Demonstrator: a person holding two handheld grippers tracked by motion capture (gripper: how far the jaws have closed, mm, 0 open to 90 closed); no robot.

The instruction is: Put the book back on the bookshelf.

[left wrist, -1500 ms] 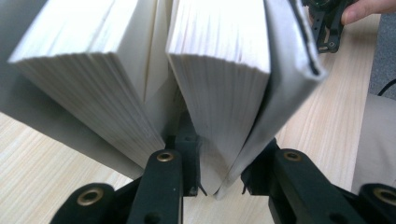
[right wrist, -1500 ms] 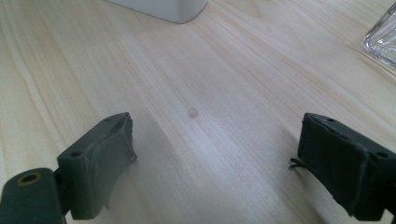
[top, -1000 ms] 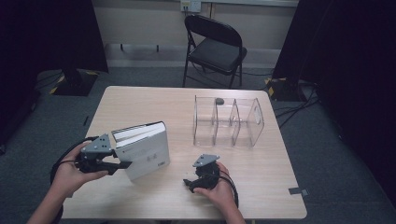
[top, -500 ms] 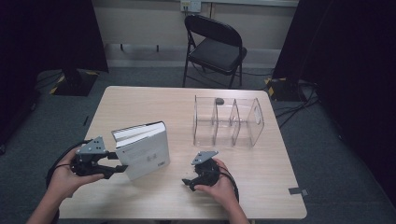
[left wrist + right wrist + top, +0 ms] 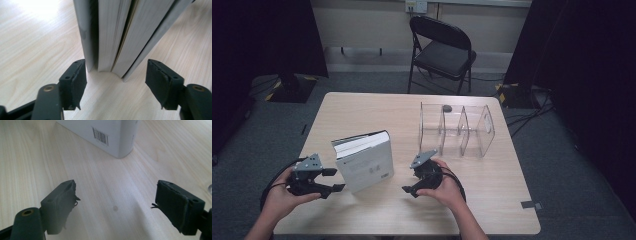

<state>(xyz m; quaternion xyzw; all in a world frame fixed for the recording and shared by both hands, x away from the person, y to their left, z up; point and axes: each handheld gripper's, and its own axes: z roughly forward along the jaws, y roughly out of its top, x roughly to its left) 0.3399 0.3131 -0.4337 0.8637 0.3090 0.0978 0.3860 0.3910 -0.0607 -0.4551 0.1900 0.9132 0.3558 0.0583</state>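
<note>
A white book is seen standing upright on the table, near its front left part, its pages fanned a little at the top. In the left gripper view the book is shown from its open edge: the covers and blocks of pages are spread apart, with its lower end resting on the wood.

The left gripper is held by the left hand just beside the book's left edge. Its jaws have just been opening; they are set apart now, and the book's edge is framed between them. In the left gripper view one pad is seen at or very near the outer cover, while the other is kept clear of the book, so no grip is made.

The right gripper is held by the right hand just to the right of the book, low over the table. Its jaws have just been closing slightly, yet they are spread wide, with bare wood between them. In the right gripper view the book's lower corner, marked with a barcode, is seen ahead of the jaws, untouched.

A clear divided rack is placed farther back on the table, well apart from the book.
</note>
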